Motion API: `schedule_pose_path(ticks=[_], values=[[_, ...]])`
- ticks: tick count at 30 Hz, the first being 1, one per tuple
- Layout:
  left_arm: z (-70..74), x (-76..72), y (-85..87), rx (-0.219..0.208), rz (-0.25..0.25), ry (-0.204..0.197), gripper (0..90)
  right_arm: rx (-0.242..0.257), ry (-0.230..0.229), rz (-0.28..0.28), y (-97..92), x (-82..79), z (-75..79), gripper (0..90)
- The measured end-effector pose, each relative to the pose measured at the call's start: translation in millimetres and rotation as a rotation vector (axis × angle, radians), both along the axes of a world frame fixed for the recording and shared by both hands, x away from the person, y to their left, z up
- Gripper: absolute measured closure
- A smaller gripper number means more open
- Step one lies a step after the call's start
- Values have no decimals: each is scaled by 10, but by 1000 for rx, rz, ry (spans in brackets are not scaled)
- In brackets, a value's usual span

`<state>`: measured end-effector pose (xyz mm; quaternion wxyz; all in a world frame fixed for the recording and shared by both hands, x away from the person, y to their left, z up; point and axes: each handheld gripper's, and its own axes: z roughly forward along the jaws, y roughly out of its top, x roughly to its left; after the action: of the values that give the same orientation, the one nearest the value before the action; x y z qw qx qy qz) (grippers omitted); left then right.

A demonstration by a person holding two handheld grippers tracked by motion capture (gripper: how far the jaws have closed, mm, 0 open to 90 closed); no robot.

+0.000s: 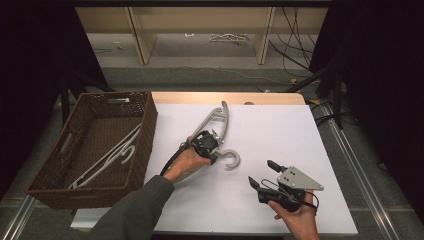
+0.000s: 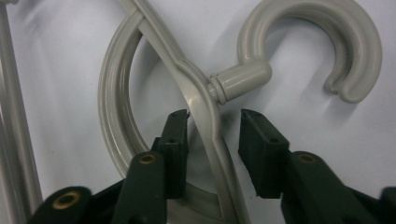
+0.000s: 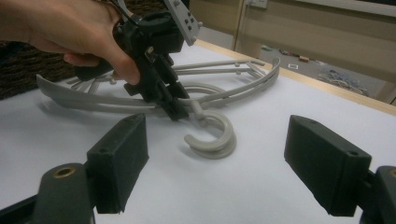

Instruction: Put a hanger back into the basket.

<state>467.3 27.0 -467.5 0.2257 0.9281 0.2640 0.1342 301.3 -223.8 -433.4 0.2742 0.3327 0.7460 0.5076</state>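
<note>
Left gripper (image 2: 212, 126): down over the grey hanger (image 1: 216, 125), jaws straddling its neck just below the hook (image 2: 317, 42), a gap showing at the far pad.
Right gripper (image 3: 219, 163): jaws wide apart, holding nothing.
Hanger: flat on the white table (image 1: 280, 135), beside the basket (image 1: 145, 140).
Risk: the thin, curved neck could slip or twist if the pads bite off-centre.

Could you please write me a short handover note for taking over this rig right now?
Left gripper: jaws straddle the neck of the grey hanger just below its hook, one pad touching, the other still clear; not gripped yet.
Right gripper: jaws open, holding nothing, resting over the white table near the front edge.
Done: one hanger already lies in the wicker basket.
Left: close on the table hanger, lift it, probably place it in the basket.
</note>
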Motion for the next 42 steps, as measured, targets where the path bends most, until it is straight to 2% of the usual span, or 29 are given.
schedule_pose_path(ticks=[1, 2, 3, 7, 8, 11, 12, 13, 14, 17, 19, 20, 22, 23, 24, 25, 26, 28, 30, 31, 33, 35, 36, 37, 38, 39, 40, 41, 42], values=[[0, 0, 0, 0, 0, 0, 689, -15, 9, -1, -10, -10, 12, 226], [3, 9, 14, -14, 3, 19, 689, -15, 9, -1, -10, -10, 12, 226], [8, 17, 27, -28, 11, 39, 738, -13, -3, -1, -7, 1, 0, 226], [10, 26, 29, -50, 47, 61, 753, -13, 15, 1, -5, -11, 11, 226], [18, 31, 37, -79, 77, 77, 757, -21, 2, 0, -9, -4, 6, 226], [44, 42, 59, -102, 79, 90, 765, -18, 0, -2, -10, -4, 11, 226], [57, 56, 84, -133, 92, 116, 765, -12, 17, 1, -5, -13, 11, 226], [85, 83, 136, -177, 122, 139, 776, -2, -11, 6, 0, 10, -7, 226], [108, 89, 158, -182, 128, 136, 779, -17, 2, -2, -9, -3, 6, 226], [149, 96, 200, -205, 137, 150, 787, -15, 9, 0, -7, -8, 11, 226], [193, 95, 234, -216, 146, 152, 791, -17, 2, 0, -7, -1, 4, 226], [207, 95, 247, -222, 147, 149, 793, -1, -12, 6, 3, 12, -6, 227], [245, 94, 281, -240, 157, 148, 798, -20, 1, -1, -7, -3, 9, 226], [286, 102, 327, -266, 167, 154, 800, 0, -20, 6, 9, 14, -12, 227], [286, 102, 327, -266, 167, 154, 802, 0, -20, 6, 9, 14, -12, 227], [312, 105, 357, -290, 180, 161, 802, -18, -3, 1, -4, 0, 3, 226], [332, 113, 384, -309, 186, 165, 803, -13, -4, 0, -3, 1, 4, 226], [384, 102, 430, -410, 243, 165, 805, -13, -6, 1, -1, 5, -4, 226], [407, 101, 458, -429, 253, 165, 806, -19, 3, 0, -6, -1, 4, 226], [448, 100, 505, -475, 280, 169, 806, -19, 1, -2, -7, -4, 10, 226], [496, 94, 562, -505, 298, 174, 807, -1, -18, 5, 7, 15, -14, 227], [518, 92, 587, -523, 303, 174, 808, -17, -2, -1, -5, 3, 1, 226], [552, 85, 613, -572, 323, 181, 809, -16, 1, -2, -4, 0, 7, 227], [552, 85, 613, -572, 323, 181, 809, -16, 1, -2, -4, 0, 7, 227], [569, 79, 627, -583, 326, 182, 809, 5, -21, 3, 12, 16, -10, 226], [584, 76, 643, -590, 326, 183, 810, -9, 2, 0, 14, 4, -12, 226], [608, 72, 662, -618, 334, 196, 810, -6, 9, 1, 17, 0, -10, 226], [608, 72, 662, -618, 334, 196, 811, -6, 9, 1, 17, 0, -10, 226], [634, 67, 678, -639, 331, 201, 811, -11, -8, -1, 12, 5, 0, 226]])
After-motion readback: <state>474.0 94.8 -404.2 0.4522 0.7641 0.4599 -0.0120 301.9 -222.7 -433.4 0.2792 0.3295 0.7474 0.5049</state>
